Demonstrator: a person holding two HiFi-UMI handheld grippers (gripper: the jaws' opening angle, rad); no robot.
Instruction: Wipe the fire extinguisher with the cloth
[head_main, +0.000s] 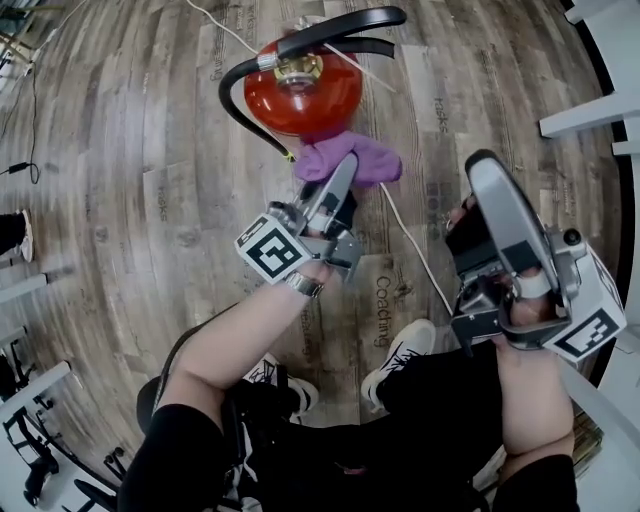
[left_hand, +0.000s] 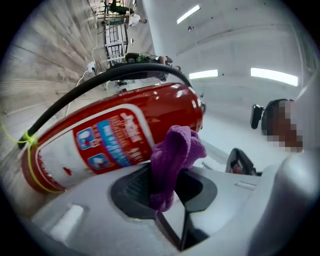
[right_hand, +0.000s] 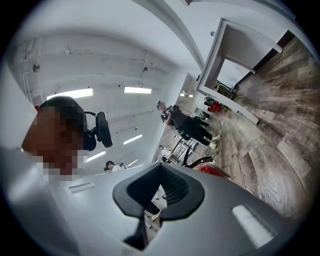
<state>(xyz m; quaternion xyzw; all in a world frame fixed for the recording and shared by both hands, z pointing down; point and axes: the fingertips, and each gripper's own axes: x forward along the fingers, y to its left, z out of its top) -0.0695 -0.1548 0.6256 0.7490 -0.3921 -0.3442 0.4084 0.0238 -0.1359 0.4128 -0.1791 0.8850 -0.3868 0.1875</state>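
Floorboards (head_main: 120, 180); left tool (left_hand: 165, 187) grips cloth (left_hand: 177, 150), seemingly touching extinguisher (left_hand: 115, 140).

One fire extinguisher (head_main: 300, 95), one purple cloth (head_main: 352, 158), two grippers: left gripper (head_main: 340, 178) and right gripper (head_main: 481, 168).

Floor print reads; the extinguisher label does not

In the head view the word "Coaching" (head_main: 384, 299) is printed in dark letters on the wooden floor (head_main: 120, 200), running sideways just beside a white shoe (head_main: 398, 358). A smaller floor print (head_main: 441, 115) farther off seems to read "tasks", and other floor prints are too faint to read. The fire extinguisher (left_hand: 165, 107) has a white label (left_hand: 107, 142) with a blue lettered band and small blue picture squares, all blurred. The marker cubes (head_main: 272, 250) (head_main: 590, 330) show black-and-white patterns, no letters.
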